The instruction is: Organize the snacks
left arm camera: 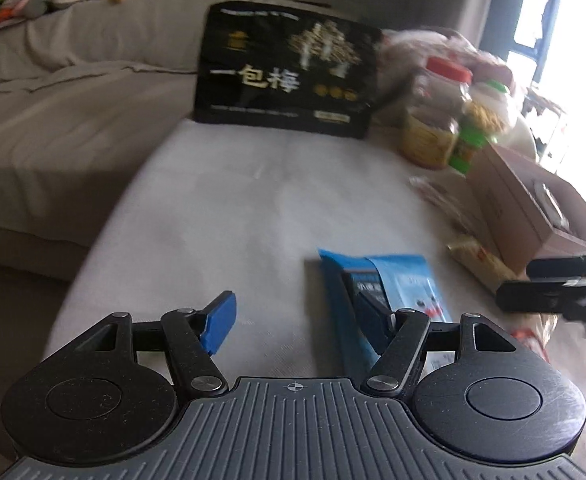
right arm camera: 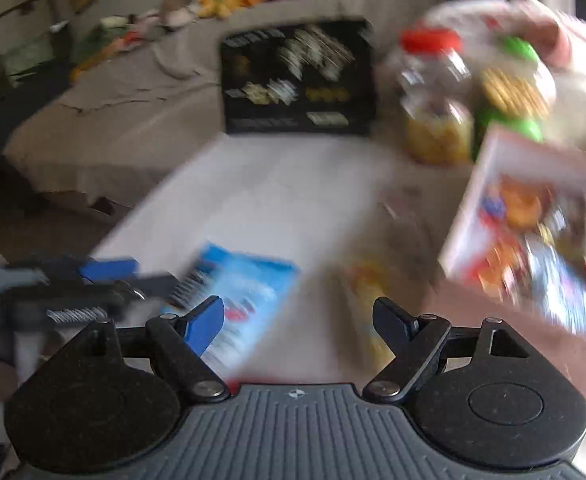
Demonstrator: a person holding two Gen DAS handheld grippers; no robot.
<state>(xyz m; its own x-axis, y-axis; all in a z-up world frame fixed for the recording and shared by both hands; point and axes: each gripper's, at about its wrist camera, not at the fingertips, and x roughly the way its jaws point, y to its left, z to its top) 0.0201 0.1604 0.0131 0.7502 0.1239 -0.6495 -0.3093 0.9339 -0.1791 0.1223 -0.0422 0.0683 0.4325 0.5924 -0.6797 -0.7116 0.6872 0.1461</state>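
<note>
A blue snack packet (left arm camera: 389,292) lies flat on the white table (left arm camera: 253,208), just ahead of my left gripper's right finger. My left gripper (left arm camera: 297,320) is open and empty low over the table. My right gripper (right arm camera: 299,320) is open and empty; the blue packet (right arm camera: 245,292) lies ahead of its left finger, and a yellow packet (right arm camera: 367,292) lies blurred near its right finger. A cardboard box (right arm camera: 533,232) holding several colourful snack packets stands at the right. The right gripper also shows at the right edge of the left wrist view (left arm camera: 565,288).
A black box with gold characters (left arm camera: 289,72) stands at the table's far end. Clear jars with a red lid (left arm camera: 441,108) and a green lid (left arm camera: 481,120) stand beside it, with plastic bags behind. A beige packet (left arm camera: 477,260) lies by the cardboard box (left arm camera: 533,208). A grey sofa (left arm camera: 53,100) is at left.
</note>
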